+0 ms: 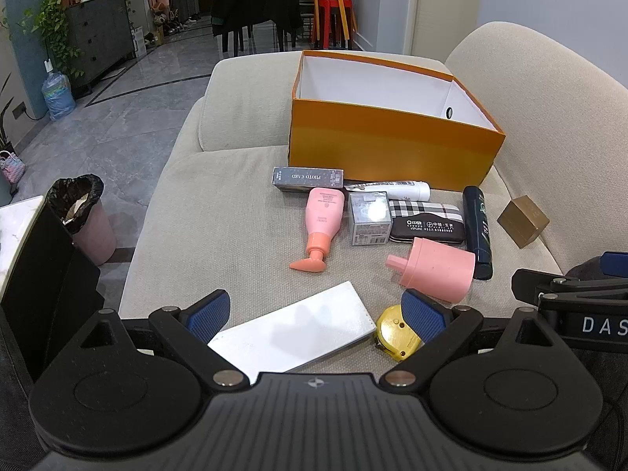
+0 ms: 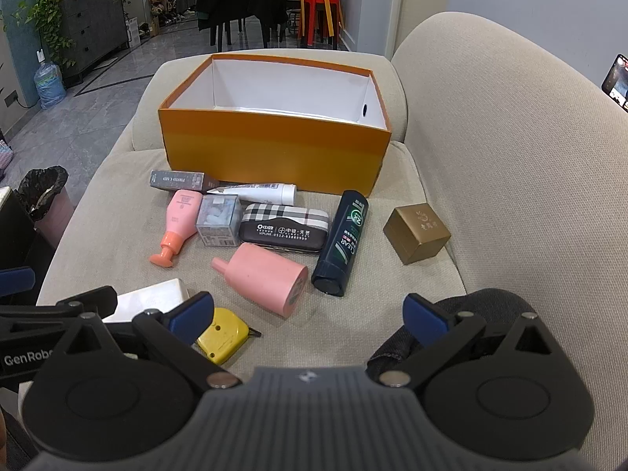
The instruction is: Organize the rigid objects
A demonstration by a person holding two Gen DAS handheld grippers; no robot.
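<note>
An open orange box (image 1: 392,145) (image 2: 274,149) with a white, empty inside stands at the back of the beige sofa seat. In front of it lie a grey photo-card box (image 1: 308,177), a white tube (image 1: 396,189), a pink pump bottle (image 1: 322,223), a small clear cube box (image 1: 369,218), a plaid case (image 2: 284,227), a pink cylinder (image 2: 267,276), a dark shampoo bottle (image 2: 341,243), a gold cube (image 2: 417,232), a white flat box (image 1: 298,329) and a yellow tape measure (image 2: 221,335). My left gripper (image 1: 316,314) is open above the white box. My right gripper (image 2: 308,314) is open, empty.
A bin with a black bag (image 1: 84,216) stands on the floor left of the sofa. The sofa backrest (image 2: 510,157) rises on the right. A phone (image 2: 616,82) lies at the far right. Dark fabric (image 2: 471,314) lies under my right finger.
</note>
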